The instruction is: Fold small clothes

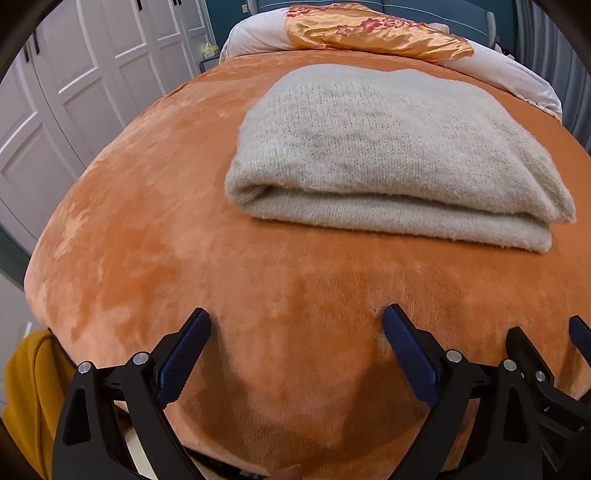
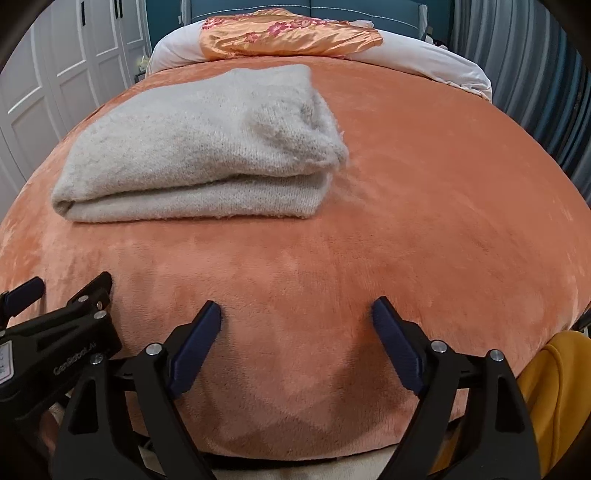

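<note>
A folded cream knitted sweater (image 1: 391, 155) lies in a thick, neat stack on the orange plush bedspread (image 1: 184, 236). In the right wrist view the same sweater (image 2: 207, 151) sits to the upper left. My left gripper (image 1: 295, 321) hovers open over bare bedspread near the bed's front edge, well short of the sweater, with nothing between its blue pads. My right gripper (image 2: 295, 314) is likewise open and empty over the bedspread (image 2: 424, 221). Each gripper shows at the edge of the other's view: the right one (image 1: 546, 343) and the left one (image 2: 70, 288).
A rolled white duvet with an orange floral satin cover (image 1: 369, 29) lies across the head of the bed. White wardrobe doors (image 1: 74, 92) stand along the left. A person's yellow sleeve (image 2: 554, 387) is at the bed's front edge. Grey curtains (image 2: 535, 74) hang at the right.
</note>
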`<action>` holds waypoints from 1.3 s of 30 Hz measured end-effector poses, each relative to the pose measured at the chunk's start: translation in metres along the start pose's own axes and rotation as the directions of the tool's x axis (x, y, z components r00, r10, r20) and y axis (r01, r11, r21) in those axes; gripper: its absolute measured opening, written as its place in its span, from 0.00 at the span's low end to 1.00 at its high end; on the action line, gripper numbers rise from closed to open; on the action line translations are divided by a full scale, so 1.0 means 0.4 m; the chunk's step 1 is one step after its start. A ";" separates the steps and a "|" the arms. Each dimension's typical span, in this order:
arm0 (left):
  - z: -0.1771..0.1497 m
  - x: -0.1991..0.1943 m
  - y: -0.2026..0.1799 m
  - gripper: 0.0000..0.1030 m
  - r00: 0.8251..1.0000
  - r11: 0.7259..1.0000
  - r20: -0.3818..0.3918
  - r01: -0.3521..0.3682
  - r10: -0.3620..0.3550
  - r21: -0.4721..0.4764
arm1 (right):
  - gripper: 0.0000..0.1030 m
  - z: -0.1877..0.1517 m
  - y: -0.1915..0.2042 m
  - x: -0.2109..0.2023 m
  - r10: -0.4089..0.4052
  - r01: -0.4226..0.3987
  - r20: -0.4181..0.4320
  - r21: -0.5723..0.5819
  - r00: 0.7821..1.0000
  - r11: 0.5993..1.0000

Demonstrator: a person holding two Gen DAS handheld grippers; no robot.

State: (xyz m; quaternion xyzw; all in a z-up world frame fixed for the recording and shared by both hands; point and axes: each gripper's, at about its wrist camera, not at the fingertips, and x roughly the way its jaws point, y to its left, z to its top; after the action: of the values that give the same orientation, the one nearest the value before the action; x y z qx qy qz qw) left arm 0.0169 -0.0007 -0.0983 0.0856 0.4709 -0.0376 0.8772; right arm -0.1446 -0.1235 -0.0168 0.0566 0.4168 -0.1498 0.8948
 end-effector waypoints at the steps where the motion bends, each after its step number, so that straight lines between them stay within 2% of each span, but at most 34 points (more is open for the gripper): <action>1: 0.000 -0.001 0.000 0.91 1.000 1.000 0.001 -0.001 0.001 0.000 | 0.80 -0.003 0.004 0.000 0.001 -0.001 0.001 0.002 1.000 1.000; 10: 0.000 0.001 0.015 0.91 0.999 0.999 -0.010 0.040 -0.040 -0.034 | 0.86 -0.005 -0.010 0.007 0.030 -0.030 0.002 0.018 1.000 0.999; 11: 0.000 0.005 0.021 0.95 0.999 0.999 -0.016 0.028 -0.029 -0.047 | 0.86 -0.005 -0.011 0.007 0.030 -0.030 0.002 0.017 1.000 0.999; 14: 0.001 0.012 0.040 0.95 0.998 0.995 -0.019 0.060 -0.062 -0.076 | 0.91 -0.002 -0.018 0.012 0.045 -0.045 -0.004 0.012 0.999 0.999; 39: 0.003 0.014 0.042 0.95 0.998 0.995 -0.016 0.058 -0.059 -0.079 | 0.92 -0.010 -0.010 0.011 0.041 -0.041 -0.004 0.011 0.999 0.999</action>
State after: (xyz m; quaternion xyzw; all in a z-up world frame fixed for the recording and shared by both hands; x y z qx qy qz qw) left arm 0.0234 0.0155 -0.1005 0.0376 0.4822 -0.0440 0.8742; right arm -0.1461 -0.1273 -0.0224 0.0704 0.4166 -0.1336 0.8965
